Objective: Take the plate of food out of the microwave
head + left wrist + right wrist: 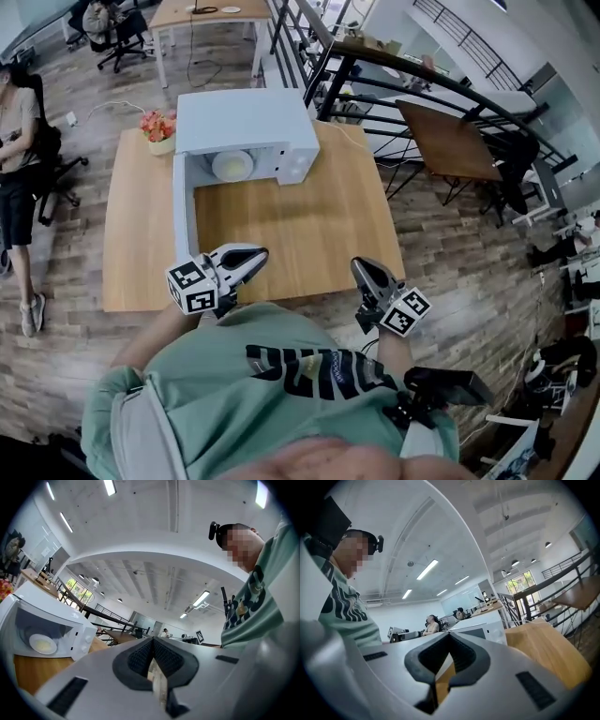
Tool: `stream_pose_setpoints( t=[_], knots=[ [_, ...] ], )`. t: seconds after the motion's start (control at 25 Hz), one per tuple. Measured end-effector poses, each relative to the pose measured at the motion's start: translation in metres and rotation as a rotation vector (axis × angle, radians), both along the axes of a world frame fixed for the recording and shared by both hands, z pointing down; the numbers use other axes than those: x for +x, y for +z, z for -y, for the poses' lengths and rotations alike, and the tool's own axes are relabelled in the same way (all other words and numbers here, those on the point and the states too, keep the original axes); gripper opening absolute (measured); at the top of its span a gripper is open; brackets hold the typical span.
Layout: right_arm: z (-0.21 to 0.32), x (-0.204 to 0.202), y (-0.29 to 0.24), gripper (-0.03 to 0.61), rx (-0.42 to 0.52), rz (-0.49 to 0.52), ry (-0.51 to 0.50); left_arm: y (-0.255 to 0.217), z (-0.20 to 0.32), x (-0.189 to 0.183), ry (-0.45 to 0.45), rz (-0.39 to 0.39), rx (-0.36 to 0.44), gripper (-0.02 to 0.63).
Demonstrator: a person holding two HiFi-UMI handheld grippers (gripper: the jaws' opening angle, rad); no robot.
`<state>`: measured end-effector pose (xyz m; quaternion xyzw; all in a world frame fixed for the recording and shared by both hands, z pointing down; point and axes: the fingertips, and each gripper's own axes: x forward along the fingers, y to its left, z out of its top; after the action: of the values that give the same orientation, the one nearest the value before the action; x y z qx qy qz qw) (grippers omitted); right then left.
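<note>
A white microwave (246, 124) stands at the far side of the wooden table (309, 234), its door (182, 208) swung open to the left. Inside it lies a pale plate of food (232, 165), which the left gripper view also shows as the plate (43, 644) in the microwave (70, 620). My left gripper (258, 253) hovers over the table's near edge, well short of the microwave, shut and holding nothing (153, 640). My right gripper (359, 265) is at the near right edge, also shut and holding nothing (449, 635). The microwave (480, 630) appears far off in the right gripper view.
A pot of orange flowers (158, 129) stands left of the microwave. A person sits on a chair (17, 141) left of the table. A black railing (394, 84) and a darker table (450, 142) lie to the right. Wooden floor surrounds the table.
</note>
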<state>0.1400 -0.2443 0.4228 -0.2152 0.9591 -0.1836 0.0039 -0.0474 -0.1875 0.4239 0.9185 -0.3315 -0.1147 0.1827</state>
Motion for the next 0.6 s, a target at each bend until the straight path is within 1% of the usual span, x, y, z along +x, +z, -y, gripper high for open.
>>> stream_pose_setpoints(
  t=[0.12, 0.24, 0.36, 0.44, 0.52, 0.6],
  knots=[
    [0.031, -0.003, 0.011, 0.005, -0.013, 0.013, -0.056, 0.010, 0.015, 0.002, -0.052, 0.014, -0.015, 0.003],
    [0.066, 0.000, 0.025, 0.005, -0.014, 0.033, -0.133, 0.025, 0.037, 0.009, -0.135, 0.042, -0.032, 0.003],
    [0.099, 0.000, 0.028, 0.005, 0.036, 0.021, -0.259, 0.025, 0.062, 0.014, -0.273, 0.055, -0.059, 0.003],
    [0.113, 0.003, 0.023, 0.005, 0.069, -0.005, -0.367, 0.020, 0.072, 0.023, -0.373, 0.035, -0.094, 0.003],
    [0.127, 0.010, 0.019, 0.005, 0.084, -0.017, -0.457, 0.018, 0.078, 0.039, -0.433, 0.015, -0.126, 0.003],
    [0.146, 0.011, 0.021, 0.005, 0.068, 0.000, -0.497, 0.020, 0.082, 0.048, -0.480, 0.024, -0.153, 0.003]
  ],
)
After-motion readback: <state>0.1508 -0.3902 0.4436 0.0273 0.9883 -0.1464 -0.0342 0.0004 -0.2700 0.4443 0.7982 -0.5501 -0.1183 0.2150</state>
